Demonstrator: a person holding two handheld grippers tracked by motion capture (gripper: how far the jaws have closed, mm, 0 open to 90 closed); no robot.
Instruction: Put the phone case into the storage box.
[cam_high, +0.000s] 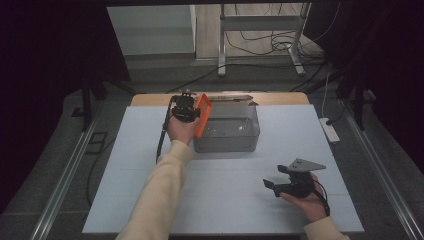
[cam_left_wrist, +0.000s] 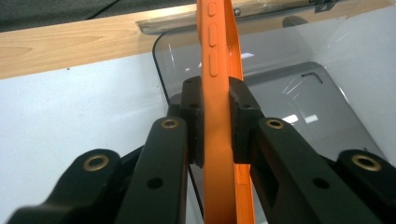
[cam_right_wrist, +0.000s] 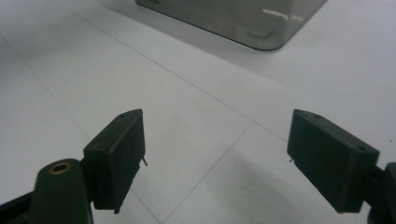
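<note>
An orange phone case (cam_high: 202, 115) (cam_left_wrist: 219, 140) is held on edge over the left rim of a clear grey plastic bin (cam_high: 227, 130) (cam_left_wrist: 299, 93). My left gripper (cam_high: 186, 111) (cam_left_wrist: 216, 126) is shut on it, both pads pressing its flat sides, side buttons pointing away. My right gripper (cam_high: 272, 185) (cam_right_wrist: 215, 163) hovers low over the white table at the front right, jaws wide open with nothing between them. The bin's near corner (cam_right_wrist: 261, 28) lies ahead of it.
A white mat (cam_high: 225, 200) covers the table, with a strip of bare wood (cam_high: 150, 100) (cam_left_wrist: 70, 46) along the far edge. A flat clear lid (cam_left_wrist: 187, 18) lies on that wood behind the bin. A power strip (cam_high: 330, 130) sits off the table's right side.
</note>
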